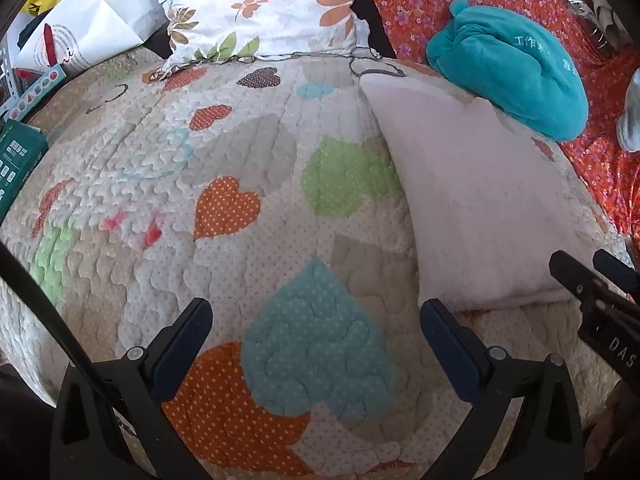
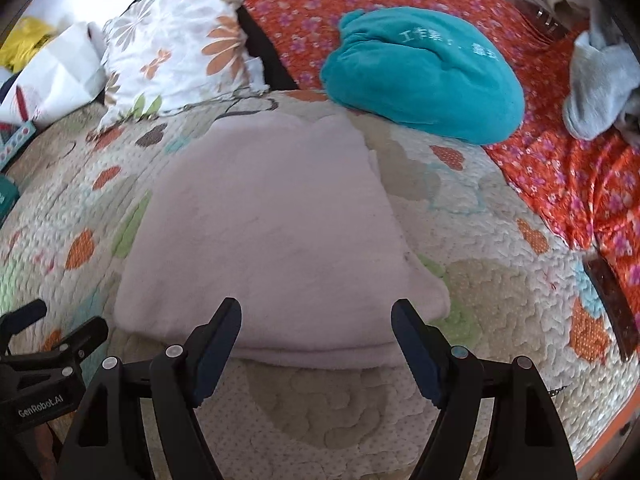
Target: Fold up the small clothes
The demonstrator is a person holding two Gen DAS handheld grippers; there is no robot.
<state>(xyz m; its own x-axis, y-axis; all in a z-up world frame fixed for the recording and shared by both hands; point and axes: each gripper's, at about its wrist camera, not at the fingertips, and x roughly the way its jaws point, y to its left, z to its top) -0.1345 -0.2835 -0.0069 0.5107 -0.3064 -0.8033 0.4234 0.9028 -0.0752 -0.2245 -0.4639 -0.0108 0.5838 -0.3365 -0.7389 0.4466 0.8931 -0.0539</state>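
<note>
Right wrist view: the folded pink garment [image 2: 272, 232] lies on the quilt [image 2: 500, 264]; right tongs [image 2: 316, 312] released above its near edge, left tongs [image 1: 316, 316] released beside it.

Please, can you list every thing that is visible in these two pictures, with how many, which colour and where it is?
quilt: one, cream with coloured hearts, covers the bed under everything.
pale pink cloth: one, lies flat on the quilt, in front of the right gripper.
teal plush item: one, at the far edge of the quilt, partly on the red sheet.
red flowered sheet: one, behind and to the right of the quilt.
flowered pillow: one, white with orange and grey flowers, far left.
grey cloth: one, on the red sheet, far right.
white paper bag: one, top left corner.
green box: one, left edge.
left gripper: black, open, over bare quilt.
right gripper: black, open, at the pink cloth's near edge, not holding it.
</note>
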